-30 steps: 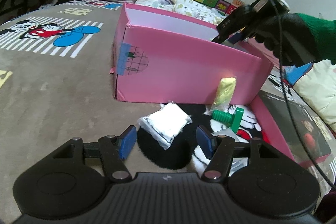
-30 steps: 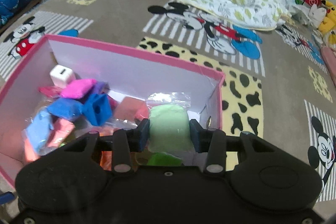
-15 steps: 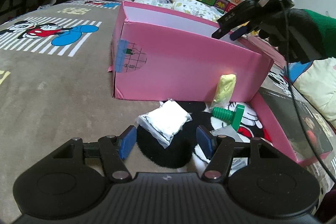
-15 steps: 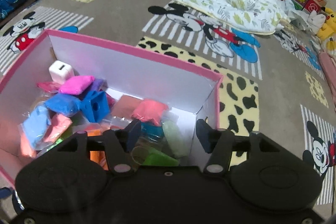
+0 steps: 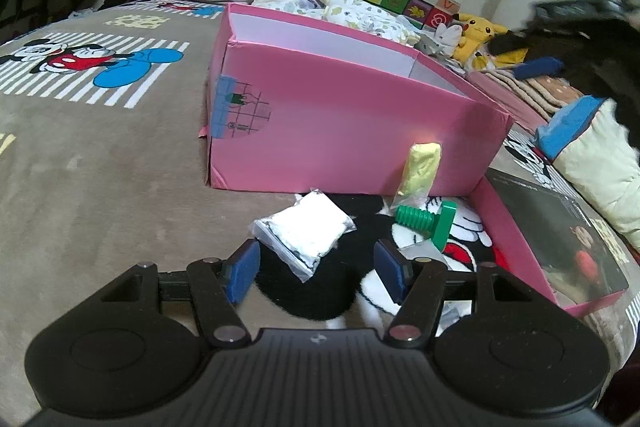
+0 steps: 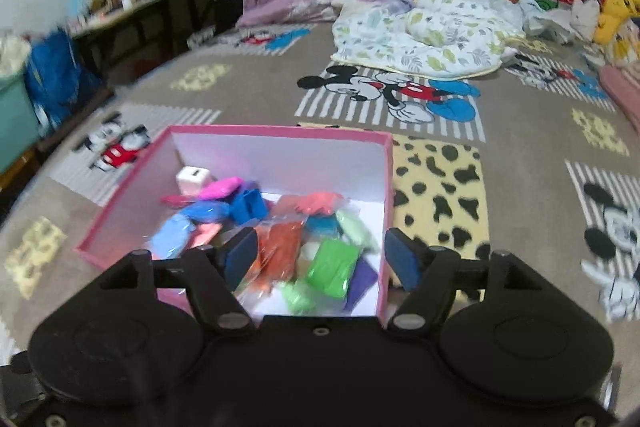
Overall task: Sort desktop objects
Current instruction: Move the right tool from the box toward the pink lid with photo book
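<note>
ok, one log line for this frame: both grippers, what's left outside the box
left gripper: open, empty | right gripper: open, above pink box | outside: white bag, yellow bag, green bolt

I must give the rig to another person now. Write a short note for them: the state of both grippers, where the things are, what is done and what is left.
Left gripper: open, empty, low over the rug, pointed at the white bagged packet.
Right gripper: open, empty, above the pink box.
Done: many coloured packets lie in the box, among them a pale green packet, a bright green one and a blue block.
Left: the white packet, the yellow packet leaning on the box's outer wall, and the green toy bolt, all on the rug in front of the box.
</note>
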`<control>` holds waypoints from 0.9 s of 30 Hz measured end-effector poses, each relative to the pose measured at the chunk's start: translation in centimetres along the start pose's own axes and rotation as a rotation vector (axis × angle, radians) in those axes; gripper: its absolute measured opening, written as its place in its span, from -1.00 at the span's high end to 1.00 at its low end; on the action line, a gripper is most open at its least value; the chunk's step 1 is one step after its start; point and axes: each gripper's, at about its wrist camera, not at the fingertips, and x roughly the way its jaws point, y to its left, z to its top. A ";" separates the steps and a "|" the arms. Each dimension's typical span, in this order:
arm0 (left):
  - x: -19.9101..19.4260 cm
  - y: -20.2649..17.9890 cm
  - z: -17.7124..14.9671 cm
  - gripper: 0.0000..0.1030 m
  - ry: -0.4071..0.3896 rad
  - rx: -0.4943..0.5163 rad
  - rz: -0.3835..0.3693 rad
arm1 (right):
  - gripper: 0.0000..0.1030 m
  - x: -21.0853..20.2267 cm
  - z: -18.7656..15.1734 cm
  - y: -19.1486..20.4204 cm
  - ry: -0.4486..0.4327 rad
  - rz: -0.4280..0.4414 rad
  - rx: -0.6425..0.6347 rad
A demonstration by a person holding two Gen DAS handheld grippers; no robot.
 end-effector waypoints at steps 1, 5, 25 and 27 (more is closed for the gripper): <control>0.0 0.0 0.0 -0.20 0.001 -0.002 -0.003 | -0.35 -0.9 -0.8 -0.4 -0.012 0.003 0.020; 0.1 -0.4 -0.2 -0.20 0.008 0.003 -0.010 | -0.40 -3.5 -4.4 -2.3 -0.032 0.008 0.103; -0.1 -5.9 -2.9 -0.38 0.023 0.061 -0.192 | -0.67 -12.7 -24.0 -12.7 -0.353 -0.247 0.574; -0.2 -7.1 -3.3 -0.38 0.021 0.066 -0.213 | -0.68 -13.6 -25.0 -13.1 -0.388 -0.270 0.566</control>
